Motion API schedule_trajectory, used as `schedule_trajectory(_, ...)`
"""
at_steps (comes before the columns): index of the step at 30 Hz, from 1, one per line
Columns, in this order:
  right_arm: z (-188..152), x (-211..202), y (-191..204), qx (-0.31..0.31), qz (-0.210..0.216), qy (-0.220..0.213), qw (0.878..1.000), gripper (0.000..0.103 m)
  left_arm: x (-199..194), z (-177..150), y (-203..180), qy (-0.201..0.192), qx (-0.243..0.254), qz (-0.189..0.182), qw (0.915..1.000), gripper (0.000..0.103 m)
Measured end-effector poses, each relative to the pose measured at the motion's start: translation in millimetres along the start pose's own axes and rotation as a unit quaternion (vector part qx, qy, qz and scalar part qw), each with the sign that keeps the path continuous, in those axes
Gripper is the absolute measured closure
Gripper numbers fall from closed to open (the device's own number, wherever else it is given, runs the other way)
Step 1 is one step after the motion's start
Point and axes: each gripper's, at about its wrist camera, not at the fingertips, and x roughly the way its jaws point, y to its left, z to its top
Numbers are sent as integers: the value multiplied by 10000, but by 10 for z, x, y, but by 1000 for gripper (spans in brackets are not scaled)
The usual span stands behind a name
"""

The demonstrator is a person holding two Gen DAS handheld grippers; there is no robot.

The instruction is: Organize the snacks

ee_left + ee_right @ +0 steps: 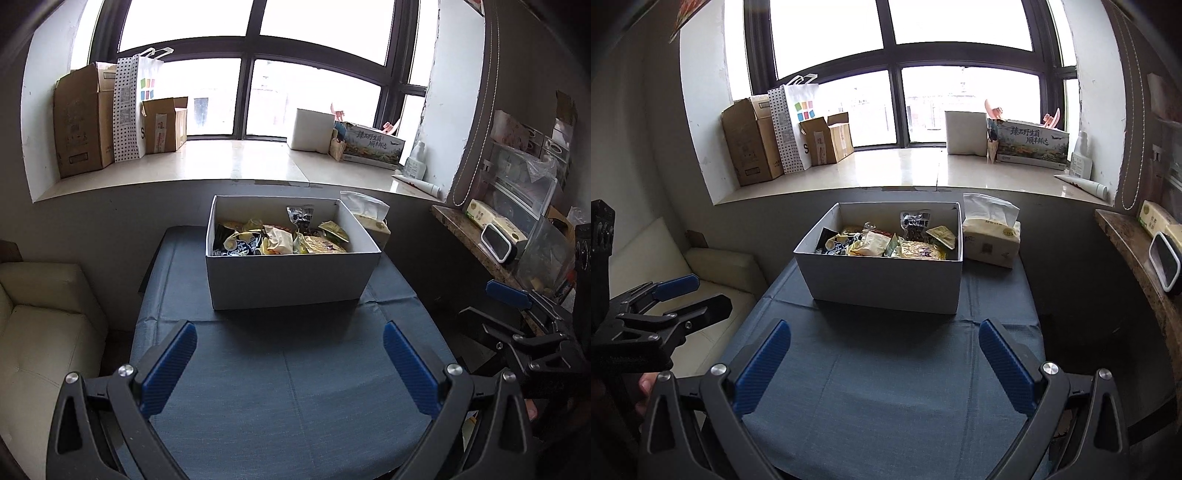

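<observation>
A white box (291, 280) sat toward the far end of the desk (288, 387), which was covered in a blue-grey cloth, and it lay at twelve o'clock from both grippers. The snacks (280, 236) were all inside it: a heap of yellow, cream and dark packets, with one dark pouch (301, 218) standing up against the far wall. Just beside the box, at about two o'clock from it, stood a soft pack of tissues (991, 236) with a sheet pulled up at the top (whether it touched the box wall could not be told).

The left gripper (290, 365) hung over the near, bare stretch of cloth, its jaws spread wide and holding nothing. The right gripper (886, 363) was level with it, jaws likewise spread and empty. Each showed in the other's view as a black frame with a blue pad at the edge of the picture.

Beyond the desk ran a pale windowsill (229, 162) carrying cardboard cartons (83, 122) at ten o'clock and a printed carton (373, 146) at one o'clock. A cream sofa (44, 332) stood at nine o'clock from the desk.
</observation>
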Motion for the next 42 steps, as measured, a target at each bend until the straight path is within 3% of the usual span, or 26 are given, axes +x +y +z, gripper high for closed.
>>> schedule_trajectory(42,-17,10,-2,0,127,69,9999,0,13,15,-77,17,183,-46,9998,0)
